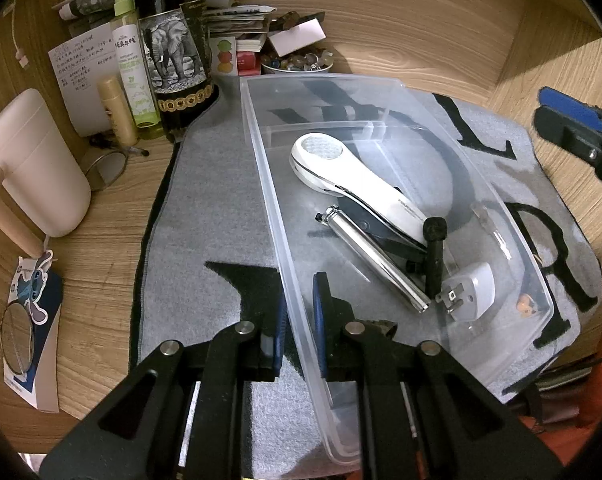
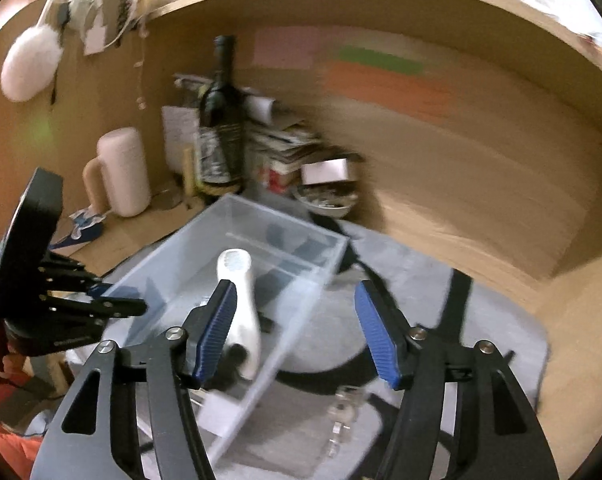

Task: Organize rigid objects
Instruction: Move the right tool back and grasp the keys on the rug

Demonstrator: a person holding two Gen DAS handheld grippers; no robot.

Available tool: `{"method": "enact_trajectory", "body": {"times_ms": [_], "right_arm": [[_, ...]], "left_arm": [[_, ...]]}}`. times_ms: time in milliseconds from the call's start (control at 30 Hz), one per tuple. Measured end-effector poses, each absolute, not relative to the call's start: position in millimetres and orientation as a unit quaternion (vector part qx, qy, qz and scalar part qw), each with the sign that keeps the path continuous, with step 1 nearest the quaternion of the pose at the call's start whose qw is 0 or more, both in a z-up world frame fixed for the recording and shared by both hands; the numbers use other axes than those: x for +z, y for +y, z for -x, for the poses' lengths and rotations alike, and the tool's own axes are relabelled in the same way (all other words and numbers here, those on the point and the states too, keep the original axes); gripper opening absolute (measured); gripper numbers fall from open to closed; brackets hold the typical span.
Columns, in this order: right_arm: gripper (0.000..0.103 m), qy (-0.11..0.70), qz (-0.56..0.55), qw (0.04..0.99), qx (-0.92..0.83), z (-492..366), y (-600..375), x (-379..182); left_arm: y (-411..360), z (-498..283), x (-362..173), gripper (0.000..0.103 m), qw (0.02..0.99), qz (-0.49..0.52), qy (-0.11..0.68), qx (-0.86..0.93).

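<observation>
A clear plastic bin (image 1: 261, 160) lies on a grey mat with black letters. My left gripper (image 1: 299, 320) is shut on the bin's near side wall, one blue pad on each face. Inside lie a white handheld device (image 1: 353, 184), a chrome cylinder (image 1: 377, 264), a small black stick (image 1: 435, 248) and a white plug adapter (image 1: 473, 292). In the right wrist view my right gripper (image 2: 297, 330) hangs open above the bin's (image 2: 293, 220) near end, nothing between its pads. The white device (image 2: 241, 300) shows behind its left finger. The left gripper (image 2: 113, 298) sits at the bin's left wall.
A small clear plastic piece (image 2: 341, 420) lies on the mat (image 2: 481, 340) outside the bin. At the desk's back stand a dark wine bottle (image 1: 177, 60), a green spray bottle (image 1: 135, 68), a pale pink mug (image 1: 37, 160), a bowl of pebbles (image 1: 297, 62) and stacked papers. A round mirror (image 1: 17, 340) lies left.
</observation>
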State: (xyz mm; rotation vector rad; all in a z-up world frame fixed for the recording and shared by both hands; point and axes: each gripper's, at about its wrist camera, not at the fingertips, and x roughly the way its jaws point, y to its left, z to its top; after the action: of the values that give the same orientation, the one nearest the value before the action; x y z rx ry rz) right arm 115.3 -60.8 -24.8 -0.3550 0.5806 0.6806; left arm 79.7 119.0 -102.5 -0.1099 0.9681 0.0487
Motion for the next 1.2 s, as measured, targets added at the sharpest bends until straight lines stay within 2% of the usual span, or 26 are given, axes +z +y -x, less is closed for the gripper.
{"method": "enact_trajectory", "body": {"times_ms": [233, 567, 767, 1067, 1200], "right_arm": [[0.059, 0.307, 0.159, 0.893, 0.288, -129, -89, -38], [0.059, 0.413, 0.183, 0.855, 0.253, -151, -103, -114], [0.057, 0.455, 0.179, 0.834, 0.257, -160, -105, -140], [0.027, 0.454, 0.158, 0.832, 0.278, -172, -97, -142], [0.024, 0.449, 0.155, 0.835, 0.276, -171, -95, -142]], "left_arm": [[120, -81, -104, 0.012, 0.882, 0.053, 0.468, 0.025], [121, -81, -106, 0.012, 0.881, 0.055, 0.469, 0.025], [121, -81, -107, 0.012, 0.881, 0.056, 0.469, 0.024], [121, -81, -107, 0.012, 0.881, 0.056, 0.469, 0.024], [122, -81, -107, 0.012, 0.881, 0.056, 0.469, 0.024]]}}
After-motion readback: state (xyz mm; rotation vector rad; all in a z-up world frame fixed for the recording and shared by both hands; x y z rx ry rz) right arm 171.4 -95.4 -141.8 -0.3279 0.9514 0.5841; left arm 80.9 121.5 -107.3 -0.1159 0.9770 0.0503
